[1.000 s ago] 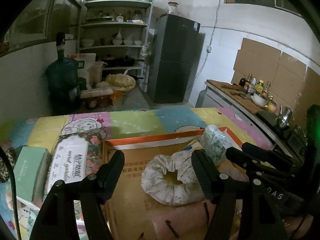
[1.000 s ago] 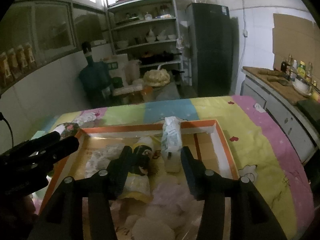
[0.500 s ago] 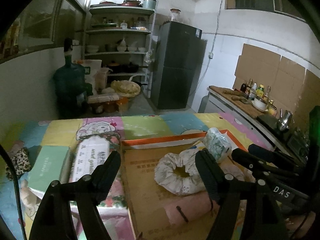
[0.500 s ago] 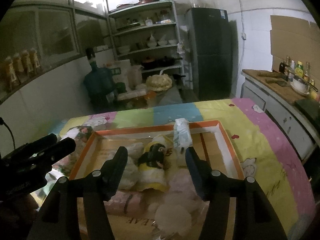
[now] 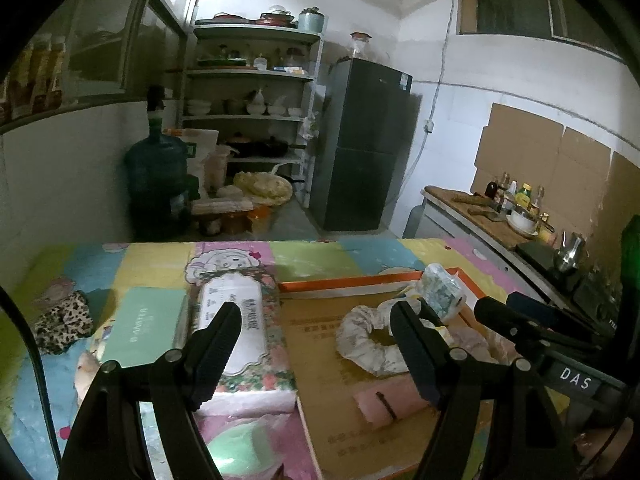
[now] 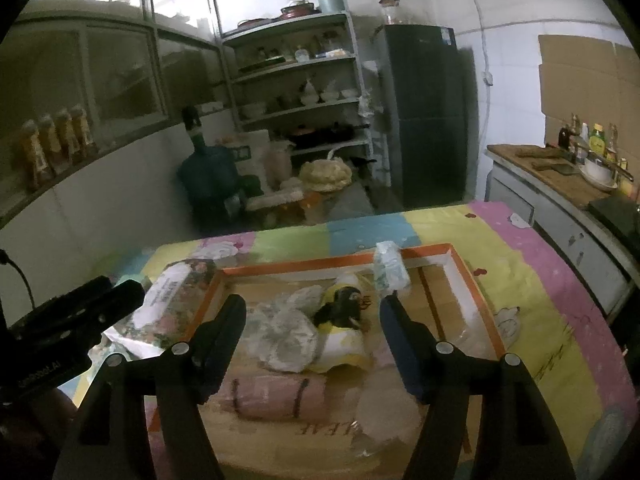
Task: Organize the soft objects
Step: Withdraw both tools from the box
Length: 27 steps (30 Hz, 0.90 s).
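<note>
A dark fridge (image 5: 366, 146) stands against the back wall, with a glass jar (image 5: 361, 45) on top of it. Just to its left is an open shelf rack (image 5: 252, 96) stacked with bowls, pans and pots. A big blue water jug (image 5: 157, 178) sits on the floor by the tiled wall. Along the right side runs a counter (image 6: 560, 176) with bottles (image 6: 596, 140), a white bowl (image 6: 599, 170) and a cutting board (image 6: 536, 155); flattened cardboard (image 5: 520, 148) is fixed to the wall behind it.
</note>
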### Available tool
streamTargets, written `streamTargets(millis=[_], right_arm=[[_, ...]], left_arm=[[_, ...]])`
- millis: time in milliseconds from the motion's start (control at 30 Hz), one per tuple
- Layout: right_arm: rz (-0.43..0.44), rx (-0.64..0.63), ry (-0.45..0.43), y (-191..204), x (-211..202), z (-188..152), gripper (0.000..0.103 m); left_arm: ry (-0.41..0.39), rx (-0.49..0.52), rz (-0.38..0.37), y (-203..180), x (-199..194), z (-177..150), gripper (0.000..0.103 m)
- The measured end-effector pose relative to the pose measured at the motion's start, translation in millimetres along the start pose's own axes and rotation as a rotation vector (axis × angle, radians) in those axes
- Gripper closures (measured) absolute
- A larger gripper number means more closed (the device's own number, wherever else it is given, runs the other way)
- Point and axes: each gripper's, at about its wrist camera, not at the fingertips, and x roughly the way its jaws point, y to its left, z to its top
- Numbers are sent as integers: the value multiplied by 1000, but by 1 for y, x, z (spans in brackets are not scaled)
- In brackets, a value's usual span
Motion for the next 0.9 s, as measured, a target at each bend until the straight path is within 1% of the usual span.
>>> streamTargets(millis=[500,900], right_arm=[[15,-36,-27,47,-26,-3,32],[45,-66,-32,86,-39,-10,31]], left_arm=[[-38,-27,16,31,-37,-6,26],[-59,-50,48,64,-65,-15,26]])
